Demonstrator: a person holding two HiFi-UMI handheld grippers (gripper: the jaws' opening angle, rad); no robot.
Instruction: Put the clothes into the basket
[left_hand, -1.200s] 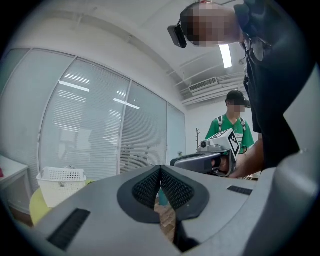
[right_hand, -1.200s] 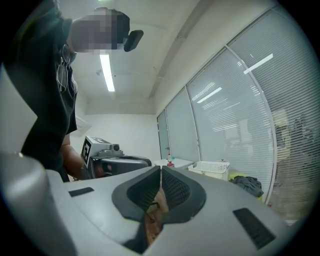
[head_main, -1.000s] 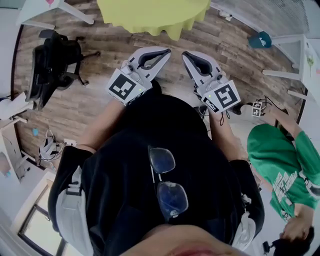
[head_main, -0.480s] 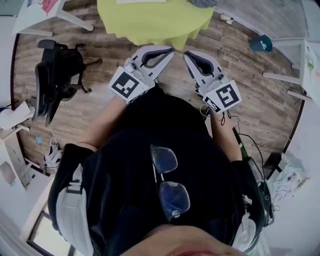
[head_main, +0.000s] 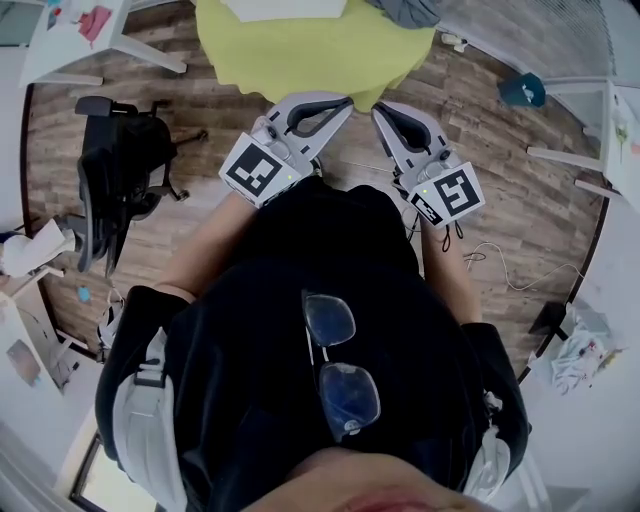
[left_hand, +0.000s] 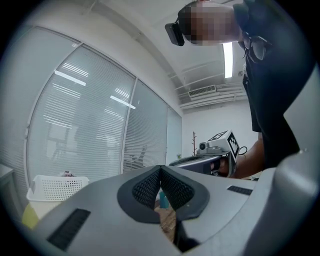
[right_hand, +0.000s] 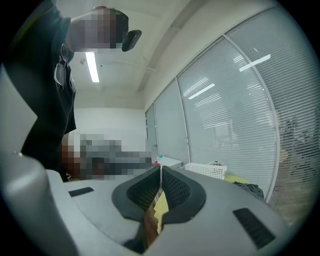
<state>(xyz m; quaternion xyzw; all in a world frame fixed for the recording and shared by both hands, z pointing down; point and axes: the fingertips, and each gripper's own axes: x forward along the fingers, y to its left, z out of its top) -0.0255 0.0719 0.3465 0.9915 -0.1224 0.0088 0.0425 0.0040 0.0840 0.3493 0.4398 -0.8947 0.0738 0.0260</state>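
Note:
In the head view I hold both grippers out in front of a black shirt, above the wooden floor. The left gripper (head_main: 338, 101) is shut with nothing in it; its pads meet at the tip in the left gripper view (left_hand: 160, 171). The right gripper (head_main: 384, 108) is likewise shut and empty (right_hand: 160, 170). Ahead stands a table with a yellow-green cloth (head_main: 310, 45). A white slatted basket (right_hand: 205, 170) rests on it, also in the left gripper view (left_hand: 56, 187). A dark grey garment (head_main: 405, 10) lies on the cloth near the basket (right_hand: 247, 190).
A black office chair (head_main: 120, 160) stands at the left. White table legs (head_main: 140, 45) are at the far left, and a white table (head_main: 620, 120) at the right. A teal object (head_main: 522, 88) and a loose cable (head_main: 510, 275) lie on the floor.
The yellow-green table has come further into view and nearer the grippers. The person in green at the right is gone from view. Both grippers stay shut.

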